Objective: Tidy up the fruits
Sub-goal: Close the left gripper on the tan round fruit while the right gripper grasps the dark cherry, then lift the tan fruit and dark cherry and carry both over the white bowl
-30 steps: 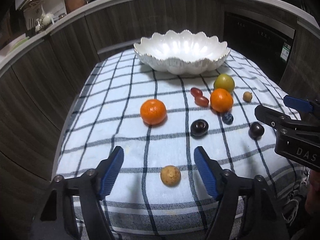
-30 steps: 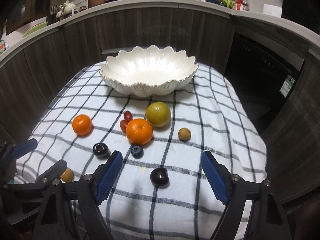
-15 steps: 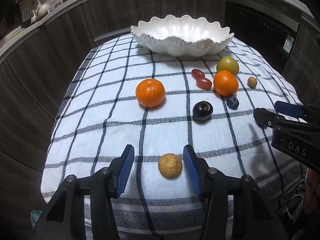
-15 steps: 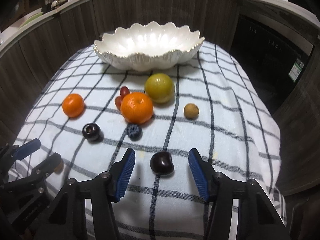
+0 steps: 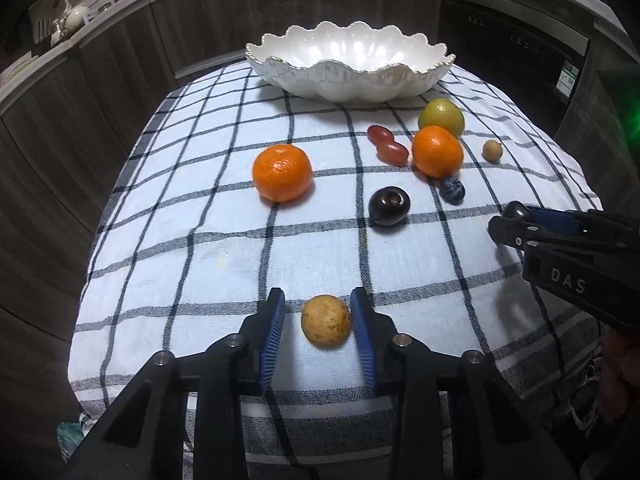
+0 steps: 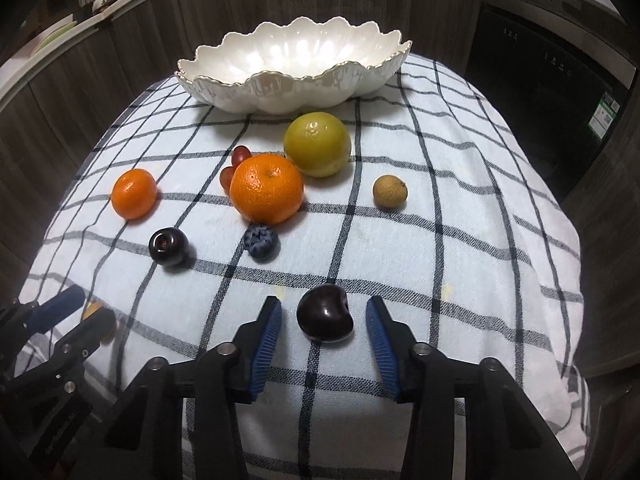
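Closing around a small round tan-brown fruit [image 5: 326,321], the left gripper [image 5: 318,334] has its blue ribbed pads on both sides of it: the right-hand pad looks to be just at the skin, while the left-hand pad is a little apart, so this is not a firm pinch yet. The right gripper [image 6: 324,330] is closing too, around a dark glossy cherry [image 6: 325,313] that lies between its pads with a clear gap on each side. Both fruits rest on the white cloth with dark check lines [image 6: 460,216].

The main risk, I think, comes from the shape of the fruits. Each one is small, round and smooth, so if one pad arrives before the other it can push the fruit sideways or make it roll forward out of the jaws. The cherry sits a little toward the left-hand pad and may be squeezed out. A hard squeeze can also bruise it.

Farther ahead of the right gripper lie a blueberry [image 6: 261,242], a second dark cherry [image 6: 168,246], two oranges, red grapes, a yellow-green round fruit [image 6: 317,144] and another tan fruit. A rolling fruit can knock these. Beyond everything stands the white scalloped ceramic bowl [image 6: 288,92], empty, the likely place for the fruits. A weak grip may drop a fruit on the way to it.
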A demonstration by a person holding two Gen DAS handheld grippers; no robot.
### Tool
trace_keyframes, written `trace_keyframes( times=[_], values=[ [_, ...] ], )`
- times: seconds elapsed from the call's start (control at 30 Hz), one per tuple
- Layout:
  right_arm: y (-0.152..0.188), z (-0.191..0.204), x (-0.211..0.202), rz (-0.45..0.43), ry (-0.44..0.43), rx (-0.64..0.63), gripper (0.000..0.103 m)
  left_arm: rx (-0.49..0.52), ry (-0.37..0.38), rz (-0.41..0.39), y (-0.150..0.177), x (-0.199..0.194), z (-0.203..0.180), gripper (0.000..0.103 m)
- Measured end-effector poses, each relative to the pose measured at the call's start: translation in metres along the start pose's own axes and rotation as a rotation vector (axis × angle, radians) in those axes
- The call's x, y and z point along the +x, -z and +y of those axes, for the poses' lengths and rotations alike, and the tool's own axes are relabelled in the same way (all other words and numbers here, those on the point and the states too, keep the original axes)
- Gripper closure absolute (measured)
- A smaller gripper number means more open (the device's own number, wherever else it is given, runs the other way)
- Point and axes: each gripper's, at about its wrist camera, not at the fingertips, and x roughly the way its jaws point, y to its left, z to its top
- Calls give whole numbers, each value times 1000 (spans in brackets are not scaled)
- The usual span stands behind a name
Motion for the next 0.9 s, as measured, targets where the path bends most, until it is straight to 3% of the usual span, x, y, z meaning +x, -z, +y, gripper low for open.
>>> trace_keyframes(
  times=[0.07, 0.13, 0.53, 0.9],
  values=[
    [0, 0, 1, 4, 0, 1, 65, 2, 9, 5, 0, 1, -1, 75],
    [0, -1, 0, 4, -3, 1, 74, 7, 16, 6, 1, 1, -3, 77],
    [-2, 2, -11, -29, -6, -7, 75, 14, -8, -39, -8, -12, 0, 78],
    [-27, 2, -37, -97, 0, -16, 75, 49, -17, -86, -37, -32, -2, 78]
  ],
)
